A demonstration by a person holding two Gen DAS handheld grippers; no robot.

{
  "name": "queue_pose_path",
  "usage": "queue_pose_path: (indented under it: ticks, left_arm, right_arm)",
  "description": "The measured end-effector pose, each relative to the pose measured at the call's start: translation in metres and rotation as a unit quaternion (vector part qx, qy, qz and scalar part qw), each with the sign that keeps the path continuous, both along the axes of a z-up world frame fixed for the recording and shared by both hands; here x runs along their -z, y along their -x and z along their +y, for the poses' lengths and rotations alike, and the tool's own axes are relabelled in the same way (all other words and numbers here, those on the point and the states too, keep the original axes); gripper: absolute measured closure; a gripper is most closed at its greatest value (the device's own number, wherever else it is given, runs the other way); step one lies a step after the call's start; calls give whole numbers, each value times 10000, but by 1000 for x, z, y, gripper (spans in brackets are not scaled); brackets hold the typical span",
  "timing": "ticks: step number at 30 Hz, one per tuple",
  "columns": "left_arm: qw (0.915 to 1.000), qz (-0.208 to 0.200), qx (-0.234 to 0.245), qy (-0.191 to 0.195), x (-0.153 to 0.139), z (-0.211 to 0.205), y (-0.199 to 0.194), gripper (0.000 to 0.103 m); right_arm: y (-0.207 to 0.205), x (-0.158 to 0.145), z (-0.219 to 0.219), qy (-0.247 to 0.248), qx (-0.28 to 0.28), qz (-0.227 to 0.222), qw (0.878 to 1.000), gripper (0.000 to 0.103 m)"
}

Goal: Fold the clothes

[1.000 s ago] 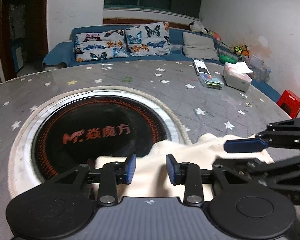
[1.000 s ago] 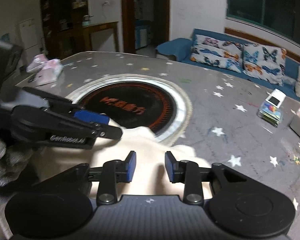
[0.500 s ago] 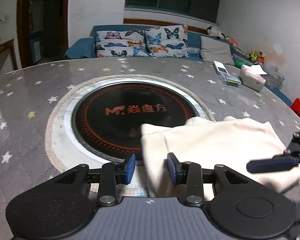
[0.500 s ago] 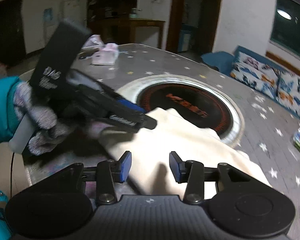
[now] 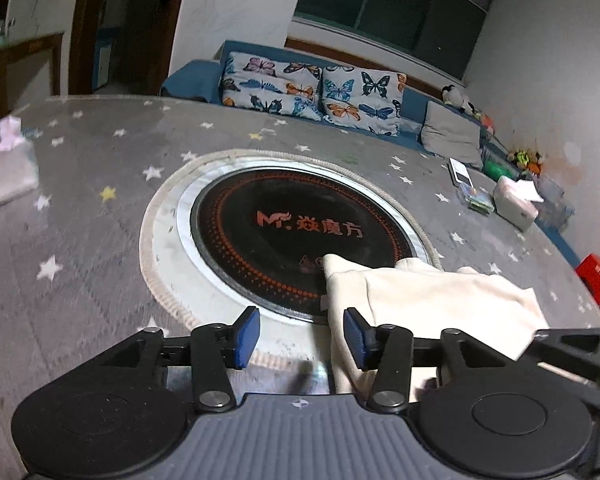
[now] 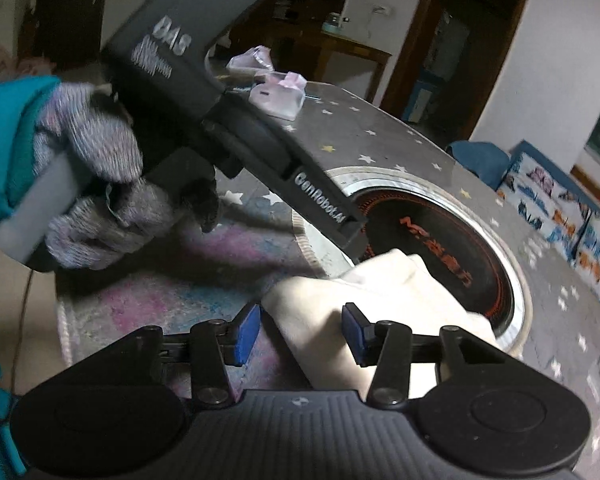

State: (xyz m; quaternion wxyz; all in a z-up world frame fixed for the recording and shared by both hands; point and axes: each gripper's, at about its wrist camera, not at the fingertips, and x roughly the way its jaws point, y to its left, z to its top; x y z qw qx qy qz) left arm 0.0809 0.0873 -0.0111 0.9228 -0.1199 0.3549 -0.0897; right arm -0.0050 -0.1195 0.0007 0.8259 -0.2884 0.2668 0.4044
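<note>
A cream garment (image 5: 428,300) lies folded on the grey star-patterned table, partly over the black round hotplate (image 5: 300,232). My left gripper (image 5: 300,336) is open and empty, just left of the garment's left edge. My right gripper (image 6: 300,332) is open above the garment's near corner (image 6: 340,312), holding nothing. The left gripper's body (image 6: 228,120) shows in the right wrist view, held by a gloved hand (image 6: 100,184), its tip near the garment's far corner.
A tissue pack (image 5: 4,168) lies at the table's left. A white box (image 5: 514,200) and small items (image 5: 476,200) sit at the far right. A blue sofa with butterfly cushions (image 5: 312,88) stands behind the table. A red stool (image 5: 596,280) stands at right.
Both grippers have opened wider and pulled back off the garment. The left one has moved left of the cloth; the garment now lies flat and released.
</note>
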Motion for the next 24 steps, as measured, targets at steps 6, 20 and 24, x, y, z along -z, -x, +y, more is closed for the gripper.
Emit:
queue_pose_path:
  ticks: [6,20,24]
  left_arm:
    - [9976,271,-103,632,3,9,2,46]
    - [9607,1057,-671,2478,19,19,-6,41]
    - [9422,1281,-754,3004,27,17,-12,41]
  right_arm:
    - [5,17,15,387,-82,-367,9985,63]
    - [-29,-16,-24,-850,560,248,9945,88]
    - [-32,-19,-29,-996,578,305,9929,88]
